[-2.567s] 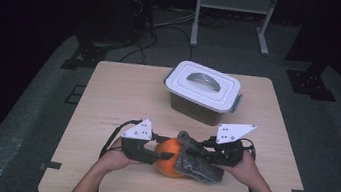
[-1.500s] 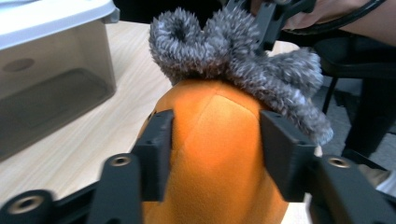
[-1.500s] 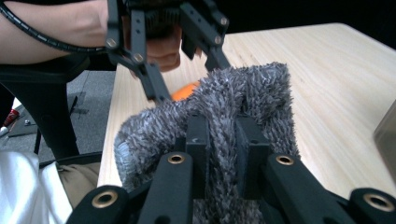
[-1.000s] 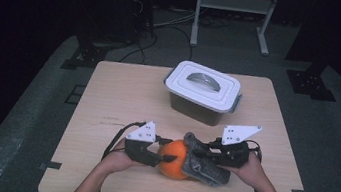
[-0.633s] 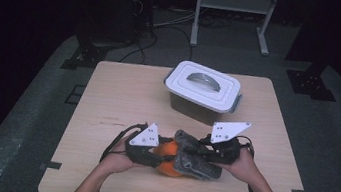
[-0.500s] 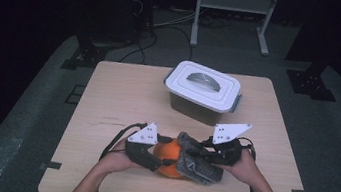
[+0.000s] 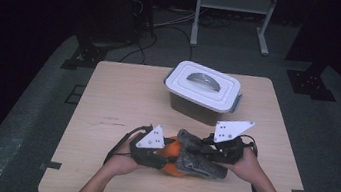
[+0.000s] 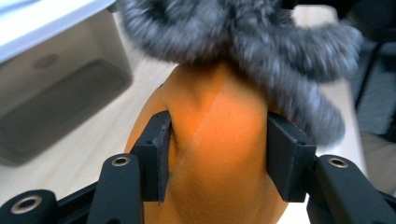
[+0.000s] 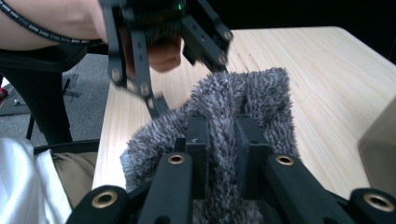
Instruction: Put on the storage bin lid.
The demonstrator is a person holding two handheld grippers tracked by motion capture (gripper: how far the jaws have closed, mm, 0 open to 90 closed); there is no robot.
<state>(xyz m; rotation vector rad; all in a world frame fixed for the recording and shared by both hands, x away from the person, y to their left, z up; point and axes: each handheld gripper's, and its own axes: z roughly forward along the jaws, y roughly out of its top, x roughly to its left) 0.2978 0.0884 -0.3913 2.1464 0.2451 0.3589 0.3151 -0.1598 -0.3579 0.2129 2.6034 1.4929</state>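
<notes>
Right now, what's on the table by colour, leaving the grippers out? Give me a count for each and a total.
Orange: 1, the orange plush, pinched in the left gripper.
Grey fuzzy: 1, the grey fuzzy cover, pinched in the right gripper, draped over the plush's far end.
White-lidded: 1, the lidded bin, standing apart at the far side.
Total: 3.
</notes>
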